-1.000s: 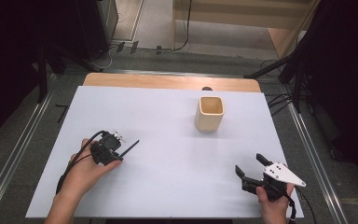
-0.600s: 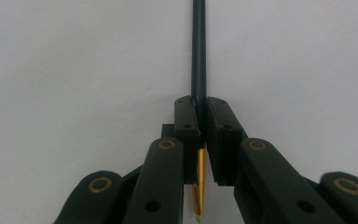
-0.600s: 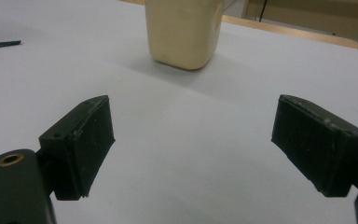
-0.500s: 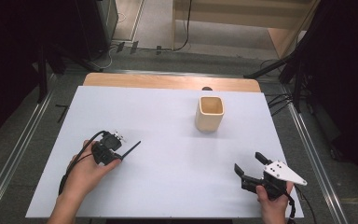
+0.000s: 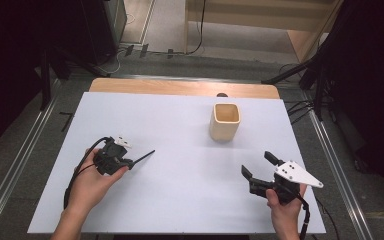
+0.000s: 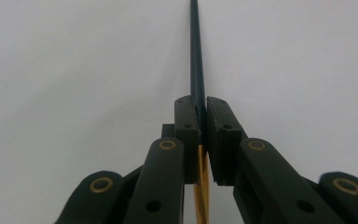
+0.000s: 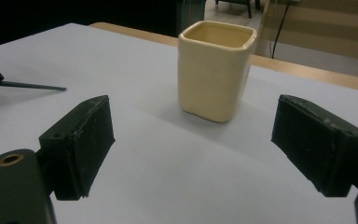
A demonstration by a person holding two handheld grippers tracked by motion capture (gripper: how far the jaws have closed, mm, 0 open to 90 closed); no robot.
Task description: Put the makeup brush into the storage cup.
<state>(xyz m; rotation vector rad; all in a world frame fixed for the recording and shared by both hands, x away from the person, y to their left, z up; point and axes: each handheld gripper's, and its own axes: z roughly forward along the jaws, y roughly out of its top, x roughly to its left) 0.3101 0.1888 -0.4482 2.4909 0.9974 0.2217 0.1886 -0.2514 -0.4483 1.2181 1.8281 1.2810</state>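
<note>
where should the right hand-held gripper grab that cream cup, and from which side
Best bet is the cup across two opposite flat walls, just under the rim, approached level from the near side. It stands upright and square-sided, with nothing touching it. The right hand-held gripper is open and already faces it, and in the right gripper view the cup sits between its jaws, farther off.

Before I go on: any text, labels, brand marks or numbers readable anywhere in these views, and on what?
None: no readable text in any view.
Cream cup: plain glaze, no mark or label.
White table sheet: blank.
Left tongs, shut on a thin dark stick: no lettering on the stick or the black jaws.
Right tongs, open: the grey plate on top has small dark dots, not characters.
</note>
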